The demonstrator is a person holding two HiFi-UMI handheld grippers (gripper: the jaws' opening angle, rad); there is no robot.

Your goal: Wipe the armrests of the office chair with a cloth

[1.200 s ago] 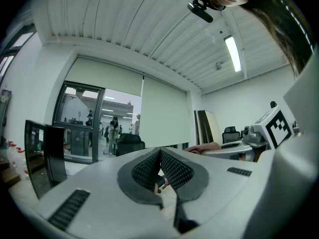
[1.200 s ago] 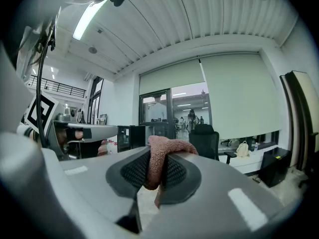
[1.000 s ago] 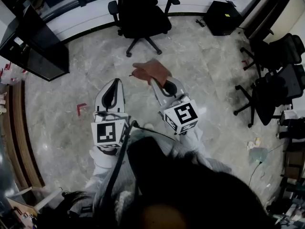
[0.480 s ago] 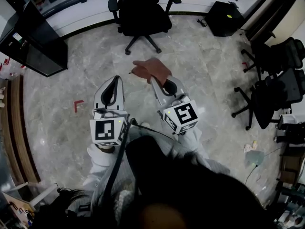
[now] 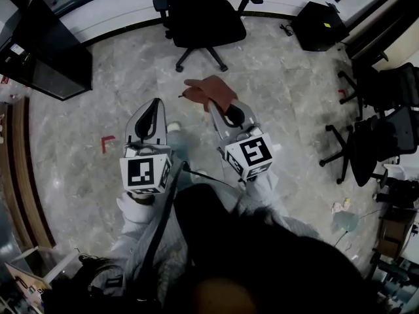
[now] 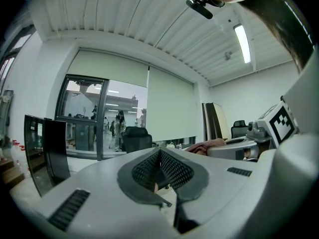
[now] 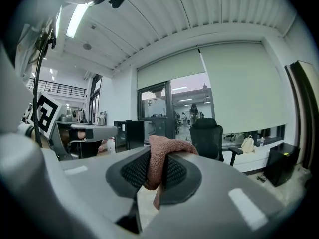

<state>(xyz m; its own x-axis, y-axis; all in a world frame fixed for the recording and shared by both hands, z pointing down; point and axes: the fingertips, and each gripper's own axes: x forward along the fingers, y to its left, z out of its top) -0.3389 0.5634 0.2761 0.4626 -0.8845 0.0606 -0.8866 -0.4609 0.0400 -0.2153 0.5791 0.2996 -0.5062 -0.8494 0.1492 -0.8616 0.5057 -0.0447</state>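
Office chair [image 5: 200, 18] stands ahead — cloth [image 5: 211, 90] (in right gripper [image 5: 217, 108]) before it.

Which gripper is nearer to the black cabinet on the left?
Left. The left gripper is apart from the black cabinet but on its side; the right gripper, holding the brown cloth, is farther, beyond the left one.

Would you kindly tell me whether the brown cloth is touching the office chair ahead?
Apart. The head view shows bare floor between the cloth and the office chair.
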